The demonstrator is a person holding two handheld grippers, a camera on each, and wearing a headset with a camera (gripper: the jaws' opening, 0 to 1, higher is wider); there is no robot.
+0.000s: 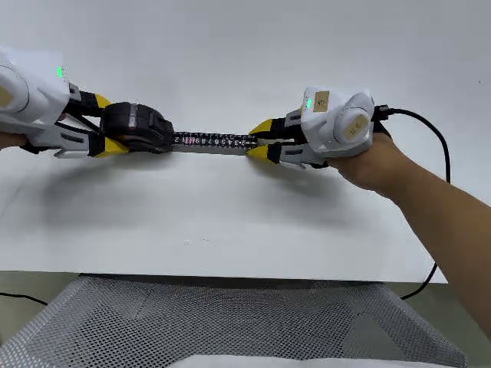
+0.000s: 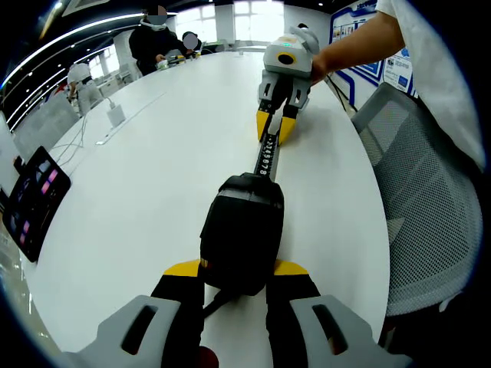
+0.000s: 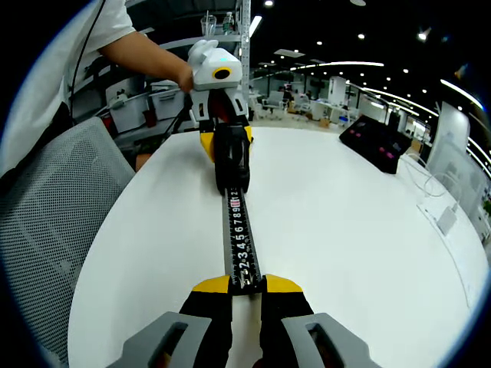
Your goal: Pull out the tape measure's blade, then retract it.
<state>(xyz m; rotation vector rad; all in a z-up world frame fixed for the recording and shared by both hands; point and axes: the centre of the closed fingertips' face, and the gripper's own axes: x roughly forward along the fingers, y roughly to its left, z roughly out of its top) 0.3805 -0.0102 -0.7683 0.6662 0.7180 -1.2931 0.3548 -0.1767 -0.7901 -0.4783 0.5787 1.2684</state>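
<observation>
Left gripper (image 1: 107,125) is at the left-centre of the head view, jaws clamped on the tape measure case (image 1: 138,126). The black body sits between the two yellow tips, one above and one below it in the frame, both touching. In the left gripper view the case is at lower centre, sticking out forward past the tips. Right gripper (image 1: 261,140) is right of centre in the head view, with the jaws pinched closed on the free end of the blade (image 1: 213,141). The blade is out, a short straight run across mid-frame from the case mouth to the right gripper's tips, so the two grippers face each other nose to nose along it. In the right gripper view the blade runs up the centre from between the yellow tips to the case at upper centre, with black digits readable and a red mark near the case. Everything is over the white table (image 1: 230,230); can't tell whether the blade touches it. Counts: one tape measure, one blade, two grippers, two yellow tips each. One hand (image 1: 372,162) is on the right gripper at the right of the frame, and one black cable (image 1: 430,130) loops off behind it. One mesh chair (image 1: 230,322) runs along the bottom edge.
</observation>
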